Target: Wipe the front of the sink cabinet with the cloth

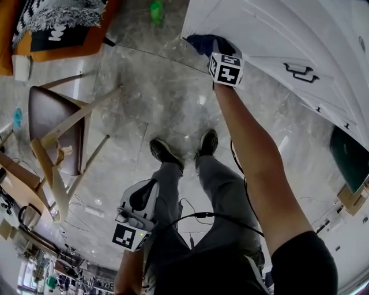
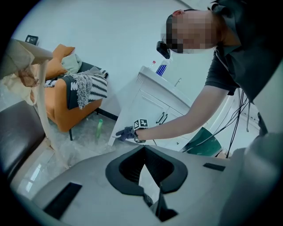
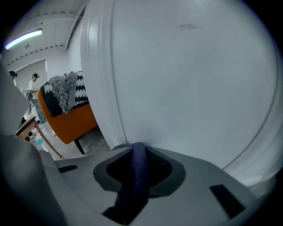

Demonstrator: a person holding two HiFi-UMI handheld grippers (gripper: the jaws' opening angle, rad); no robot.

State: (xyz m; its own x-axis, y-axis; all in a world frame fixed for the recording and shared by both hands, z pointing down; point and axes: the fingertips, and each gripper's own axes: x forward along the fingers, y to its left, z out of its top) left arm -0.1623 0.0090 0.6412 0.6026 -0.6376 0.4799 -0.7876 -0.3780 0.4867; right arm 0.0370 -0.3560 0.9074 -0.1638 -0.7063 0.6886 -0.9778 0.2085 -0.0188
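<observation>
**Pressing the cloth to the sink cabinet's low corner**

Nearest, the left tongs [image 2: 143,154] are held low beside the person's leg [image 1: 167,190]. Their tips are drawn together and nothing is gripped between them. Further out, the right arm [image 1: 253,167] is stretched forward over the marble floor [image 1: 144,103]. The right tongs [image 3: 138,150] are clamped on a dark blue cloth [image 3: 138,172], which is bunched between the jaws. The cloth is pushed against the white sink cabinet [image 1: 271,34] at its bottom edge, close to the floor and well left of the black door handle [image 1: 301,73]. Beyond, a green bottle [image 1: 156,11] is seen on the floor.
</observation>
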